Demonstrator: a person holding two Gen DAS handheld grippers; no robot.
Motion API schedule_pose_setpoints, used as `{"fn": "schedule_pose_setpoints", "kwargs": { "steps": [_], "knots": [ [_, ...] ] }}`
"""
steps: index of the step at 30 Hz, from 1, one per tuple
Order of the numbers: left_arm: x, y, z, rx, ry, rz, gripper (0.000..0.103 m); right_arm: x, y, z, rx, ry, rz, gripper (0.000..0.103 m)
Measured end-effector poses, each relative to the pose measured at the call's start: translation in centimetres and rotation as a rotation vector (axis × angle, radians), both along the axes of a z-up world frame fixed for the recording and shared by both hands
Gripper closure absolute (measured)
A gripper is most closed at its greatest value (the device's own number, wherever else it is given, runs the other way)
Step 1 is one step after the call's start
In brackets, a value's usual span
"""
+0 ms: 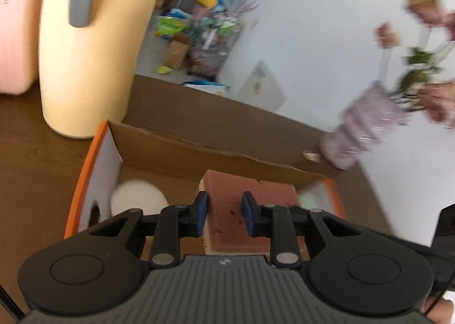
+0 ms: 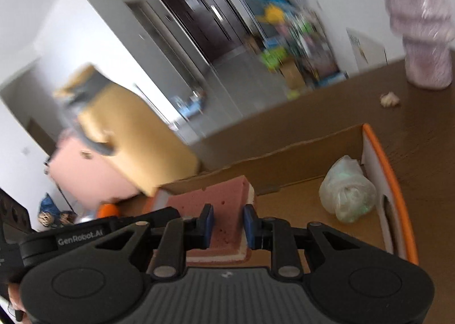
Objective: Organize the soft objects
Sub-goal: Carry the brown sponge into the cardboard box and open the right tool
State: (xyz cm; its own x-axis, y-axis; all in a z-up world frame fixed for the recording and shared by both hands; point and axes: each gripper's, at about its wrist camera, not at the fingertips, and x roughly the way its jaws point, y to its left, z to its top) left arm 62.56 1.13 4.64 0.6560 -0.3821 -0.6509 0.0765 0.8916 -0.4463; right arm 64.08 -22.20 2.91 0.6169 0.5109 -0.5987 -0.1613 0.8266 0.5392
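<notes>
An open cardboard box (image 1: 199, 150) with orange-edged white ends stands on the brown table. In the left wrist view my left gripper (image 1: 224, 214) has its blue pads on either side of a pink sponge block (image 1: 250, 196) with a cream underside, inside the box. A white roll (image 1: 139, 199) lies at the box's left end. In the right wrist view my right gripper (image 2: 227, 223) is shut on a pink sponge block (image 2: 216, 201) over the box (image 2: 298, 153). A clear bag of soft white stuff (image 2: 348, 190) lies at the box's right end.
A yellow bag (image 1: 93, 48) with a grey handle and a pink case (image 1: 14, 39) stand on the table (image 1: 34, 167) left of the box. A pink wrapped flower vase (image 1: 366, 125) stands behind it on the right. A small crumpled wad (image 2: 389, 100) lies near the vase (image 2: 426, 65).
</notes>
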Motion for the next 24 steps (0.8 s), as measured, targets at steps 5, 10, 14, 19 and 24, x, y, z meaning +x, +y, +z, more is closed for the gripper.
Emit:
{"fn": "schedule_pose_setpoints", "kwargs": {
  "steps": [5, 10, 14, 19, 24],
  "knots": [
    [5.9, -0.6, -3.7, 0.128, 0.072, 0.042, 0.076, 5.5, 1.9, -4.2, -0.037, 0.099, -0.003, 0.080],
    [7.6, -0.1, -5.3, 0.172, 0.117, 0.056, 0.070, 7.3, 3.1, -6.1, -0.025, 0.138, -0.004, 0.078],
    [6.2, 0.0, -4.4, 0.192, 0.080, 0.043, 0.067, 6.3, 3.6, -4.3, -0.112, 0.076, -0.014, 0.078],
    [3.0, 0.0, -0.9, 0.251, 0.026, 0.019, 0.059, 3.9, 2.0, 0.3, -0.149, 0.001, -0.031, 0.078],
    [-1.8, 0.5, 4.3, 0.334, -0.073, 0.023, 0.053, -1.5, -1.4, 6.3, -0.193, -0.092, -0.054, 0.072]
  ]
}}
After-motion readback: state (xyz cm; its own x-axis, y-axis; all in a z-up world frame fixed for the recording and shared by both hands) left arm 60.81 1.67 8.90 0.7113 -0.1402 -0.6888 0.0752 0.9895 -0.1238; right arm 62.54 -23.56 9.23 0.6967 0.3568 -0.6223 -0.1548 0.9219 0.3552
